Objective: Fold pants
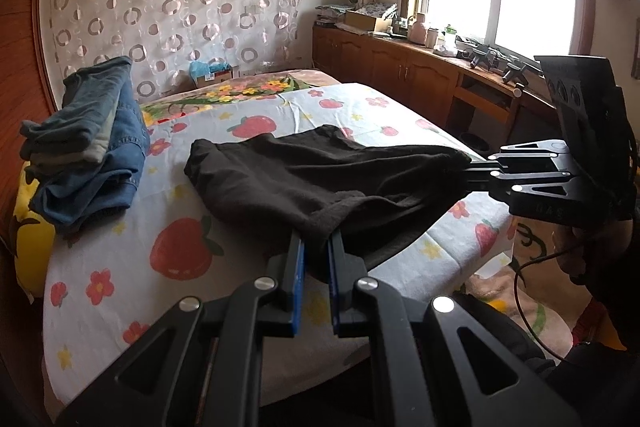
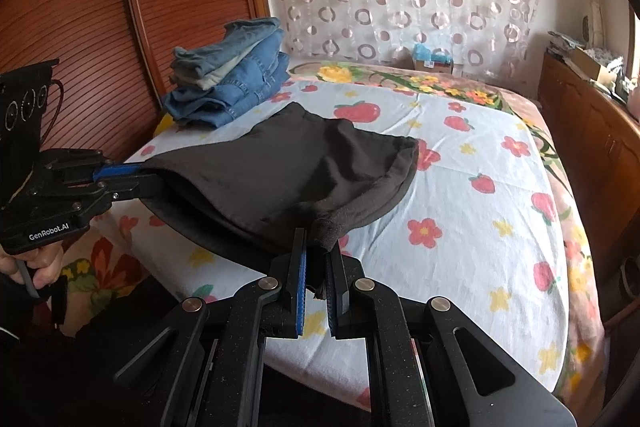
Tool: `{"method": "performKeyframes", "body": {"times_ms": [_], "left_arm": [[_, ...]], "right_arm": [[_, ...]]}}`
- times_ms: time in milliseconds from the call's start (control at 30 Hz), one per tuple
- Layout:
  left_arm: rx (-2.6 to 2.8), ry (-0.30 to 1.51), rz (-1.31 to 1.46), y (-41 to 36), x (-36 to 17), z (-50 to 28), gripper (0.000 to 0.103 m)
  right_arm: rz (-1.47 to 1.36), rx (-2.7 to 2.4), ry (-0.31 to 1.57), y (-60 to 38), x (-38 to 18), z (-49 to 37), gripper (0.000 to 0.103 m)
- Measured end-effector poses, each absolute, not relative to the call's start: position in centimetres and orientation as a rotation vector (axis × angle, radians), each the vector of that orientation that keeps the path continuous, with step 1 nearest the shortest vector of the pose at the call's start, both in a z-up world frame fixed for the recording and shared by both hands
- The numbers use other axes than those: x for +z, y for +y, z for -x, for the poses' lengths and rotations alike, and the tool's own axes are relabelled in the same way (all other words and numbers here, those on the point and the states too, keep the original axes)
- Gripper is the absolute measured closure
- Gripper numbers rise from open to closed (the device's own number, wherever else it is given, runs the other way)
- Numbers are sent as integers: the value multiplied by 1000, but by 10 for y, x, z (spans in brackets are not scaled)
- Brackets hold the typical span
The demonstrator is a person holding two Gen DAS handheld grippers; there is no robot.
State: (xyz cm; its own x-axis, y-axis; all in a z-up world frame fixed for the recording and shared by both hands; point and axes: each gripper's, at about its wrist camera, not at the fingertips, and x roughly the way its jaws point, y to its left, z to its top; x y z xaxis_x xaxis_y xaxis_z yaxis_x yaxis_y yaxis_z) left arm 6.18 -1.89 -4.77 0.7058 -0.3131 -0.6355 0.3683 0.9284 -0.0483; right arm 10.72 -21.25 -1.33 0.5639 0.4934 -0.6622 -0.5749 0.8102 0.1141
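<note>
Your left gripper point(image 1: 316, 247) and right gripper point(image 2: 318, 247) are each pinching a near corner of the dark pants point(image 1: 320, 179), jaws clamped tight on the cloth. The garment is hanging between them above the strawberry-print sheet point(image 1: 132, 239), its far end trailing onto the bed, well apart from the stacked jeans point(image 1: 92, 143). You are probably laying down a fold: keep both corners level and the edge between them taut, so the cloth is settling flat without wrinkling.
</note>
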Motion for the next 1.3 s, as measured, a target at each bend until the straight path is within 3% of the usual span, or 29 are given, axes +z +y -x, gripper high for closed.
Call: {"method": "performKeyframes", "body": {"times_ms": [900, 1300], "left_arm": [[-412, 813, -65, -23, -100, -54, 95], [-404, 724, -53, -17, -70, -70, 95]], "right_arm": [[97, 621, 849, -220, -63, -92, 98], [98, 618, 754, -218, -32, -106, 98]]}}
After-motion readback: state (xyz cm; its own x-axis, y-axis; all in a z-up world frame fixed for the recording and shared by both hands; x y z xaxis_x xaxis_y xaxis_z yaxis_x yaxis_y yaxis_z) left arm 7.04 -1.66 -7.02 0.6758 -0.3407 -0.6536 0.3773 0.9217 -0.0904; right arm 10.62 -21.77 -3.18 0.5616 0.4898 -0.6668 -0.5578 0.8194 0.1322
